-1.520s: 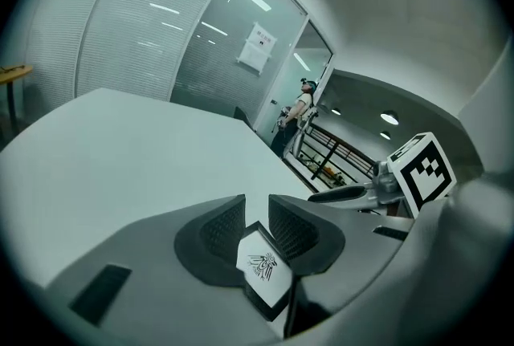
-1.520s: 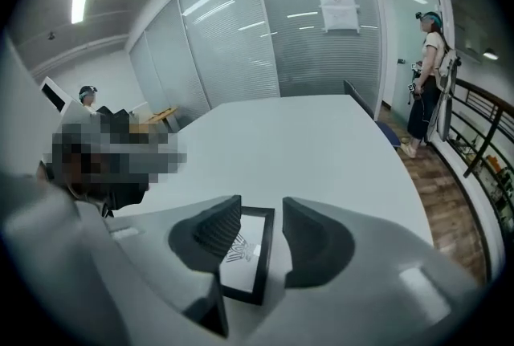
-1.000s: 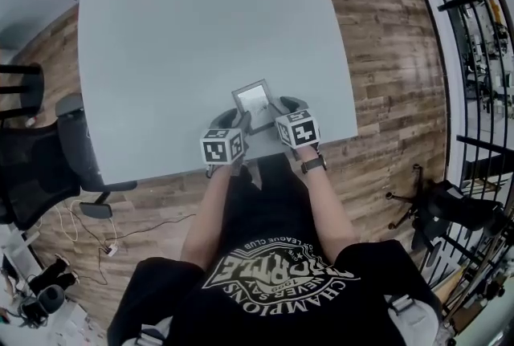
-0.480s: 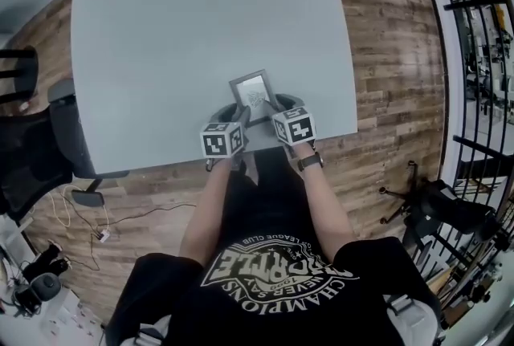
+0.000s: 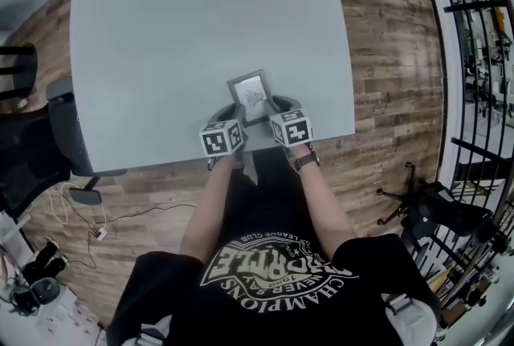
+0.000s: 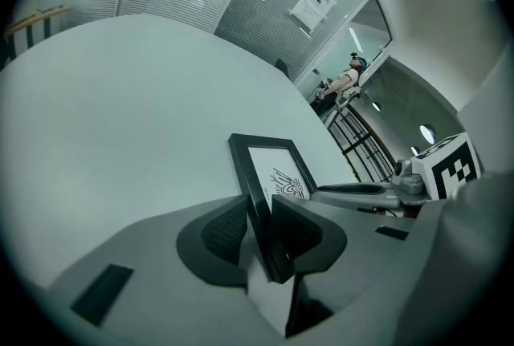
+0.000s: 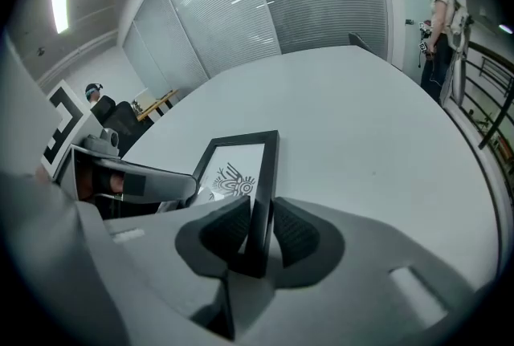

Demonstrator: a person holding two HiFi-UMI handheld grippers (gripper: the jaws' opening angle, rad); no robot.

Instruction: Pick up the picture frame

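Note:
A small black picture frame with a white print lies flat on the grey table, near its front edge. My left gripper is at the frame's left side. In the left gripper view the frame has its black edge bar between the closing jaws of the left gripper, and both pads touch it. My right gripper is at the frame's right side. In the right gripper view the frame has its edge bar pinched by the closing jaws of the right gripper.
The table's front edge runs just behind the grippers, with wood floor below it. A black office chair stands at the left and a metal railing at the right. A person stands far beyond the table.
Both grippers have sunk a little onto the frame's side edges, and their jaws have narrowed around the edge bars. The frame itself still lies on the table.

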